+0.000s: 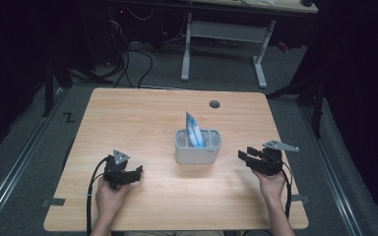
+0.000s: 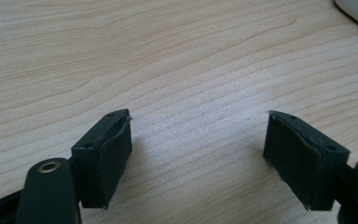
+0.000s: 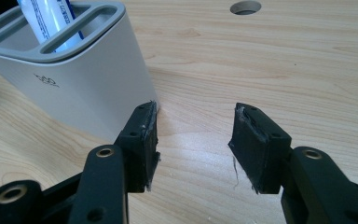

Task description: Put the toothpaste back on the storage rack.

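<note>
While both hands rest near the front edge of the wooden table [image 1: 142, 113], a white holder [image 1: 197, 152] with a grey slotted top stands near the middle of the board, and every place below is given from it. A blue-and-white tube [image 1: 194, 130] stands upright in one of the holder's slots, its flat crimped end leaning up and slightly to the left above the rim. Behind the holder, toward the far edge, a round cable hole [image 1: 214, 104] is cut into the tabletop.

To the left of the holder and a little nearer the person, the left gripper [image 1: 139, 171] sits low over the wood, well apart from the holder. In the left gripper view its jaws stand wide apart with bare wood grain between the pads [image 2: 109, 156] — nothing is held.

To the right of the holder, near it but not touching, the right gripper [image 1: 243, 157] points toward the holder's side. In the right gripper view its jaws are parted to a middling gap over bare table, empty — the holder's white wall [image 3: 88, 93] rises just beyond the left pad [image 3: 142, 144], whether it touches I cannot tell.
</note>
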